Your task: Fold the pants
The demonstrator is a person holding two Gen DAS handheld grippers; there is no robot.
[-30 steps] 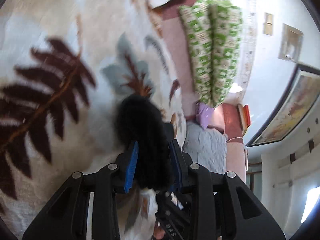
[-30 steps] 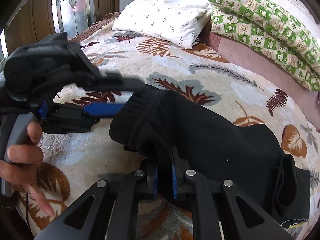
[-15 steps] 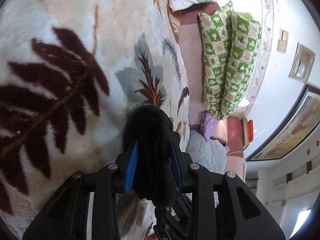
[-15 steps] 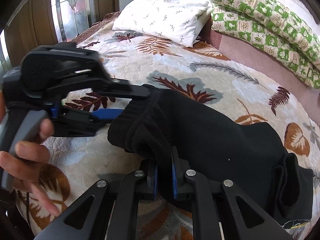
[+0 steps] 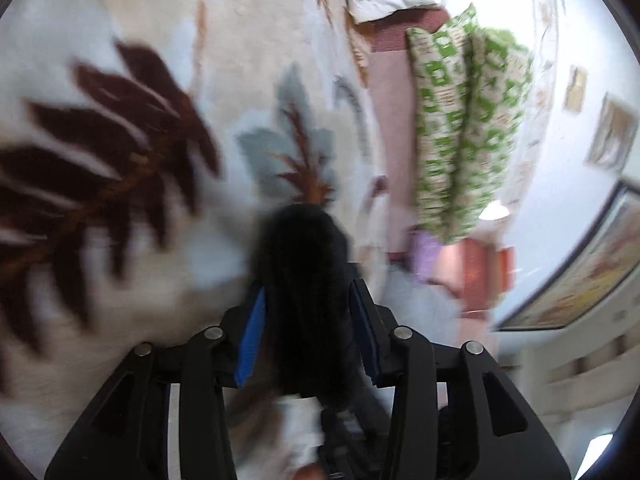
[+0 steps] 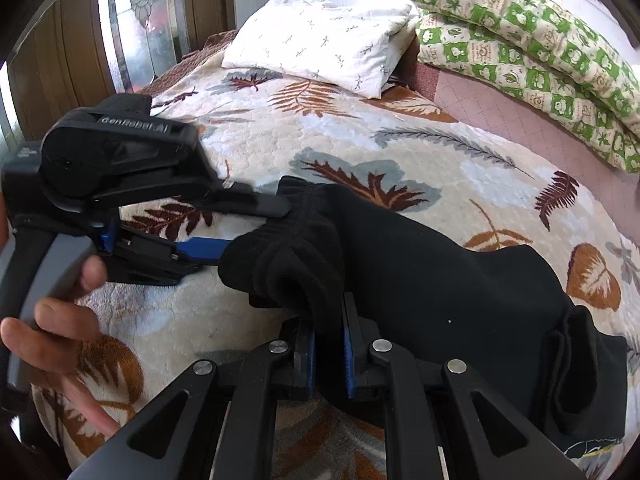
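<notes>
**Both grippers clamped on the black pants**

Right wrist view first: the right gripper [image 6: 328,344] has its blue-padded fingers pressed onto a bunched fold of the black pants [image 6: 440,280], right at the near edge of the garment. The pants lie across the leaf-print blanket [image 6: 360,136], running from the middle of the bed out to the near right, where a thicker folded bit hangs at the edge.

Over on the left, the left gripper [image 6: 256,228] comes in sideways, one finger above the ribbed cuff end of the pants and one blue-padded finger below it, pinching that end. The person's hand [image 6: 56,316] wraps the grey handle.

From the left wrist camera, blurred: the left gripper [image 5: 306,320] has a dark wad of the pants [image 5: 304,280] filling the gap between its pads, blanket [image 5: 120,160] beneath.

Far side of the bed: a white pillow [image 6: 320,48] at the head, and a green-and-cream checked quilt [image 6: 532,52] folded along the far right.
</notes>
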